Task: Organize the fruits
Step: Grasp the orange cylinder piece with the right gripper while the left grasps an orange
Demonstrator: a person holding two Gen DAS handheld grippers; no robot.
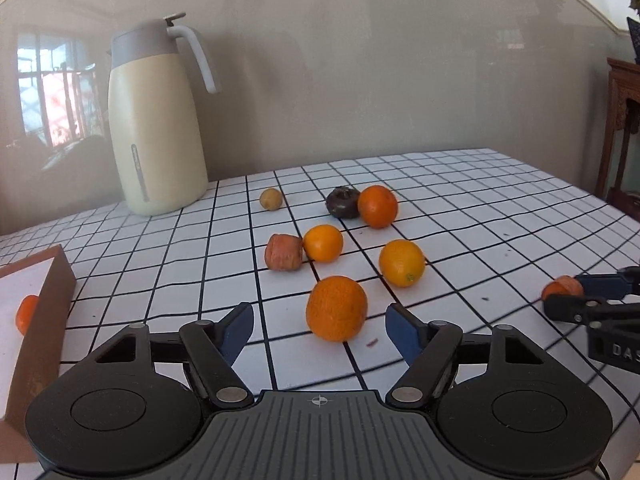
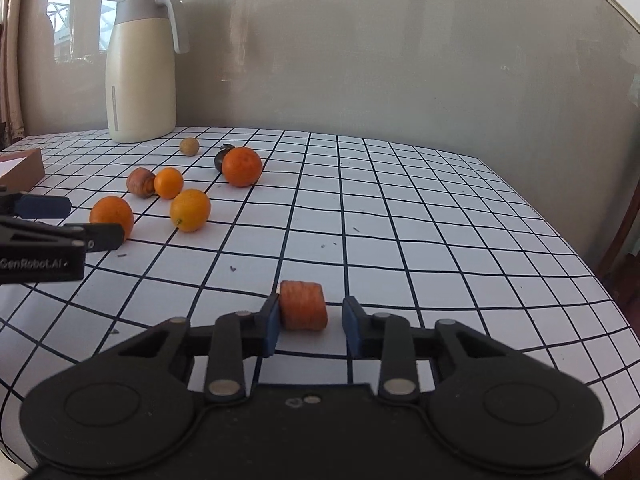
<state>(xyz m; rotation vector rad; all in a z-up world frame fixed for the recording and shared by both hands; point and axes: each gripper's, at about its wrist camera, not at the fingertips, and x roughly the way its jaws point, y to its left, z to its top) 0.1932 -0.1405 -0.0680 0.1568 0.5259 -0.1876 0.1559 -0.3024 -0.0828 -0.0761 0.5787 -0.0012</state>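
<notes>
In the left wrist view a large orange (image 1: pixel 336 308) lies on the checked tablecloth between the fingers of my left gripper (image 1: pixel 318 322), which is open with a gap on each side of the fruit. In the right wrist view a wrinkled orange-red chunk (image 2: pixel 303 305) sits between the fingers of my right gripper (image 2: pixel 310 314). The left pad touches it and the right pad stands clear, so this gripper is open. Farther back lie three more oranges (image 1: pixel 401 263), a second wrinkled chunk (image 1: pixel 283 257), a dark fruit (image 1: pixel 342 202) and a small tan fruit (image 1: pixel 271 199).
A cream thermos jug (image 1: pixel 156 120) stands at the back left against the wall. A brown box (image 1: pixel 44 312) with a white inside sits at the left edge and holds an orange fruit (image 1: pixel 26 314). The table's edge (image 2: pixel 592 280) runs along the right.
</notes>
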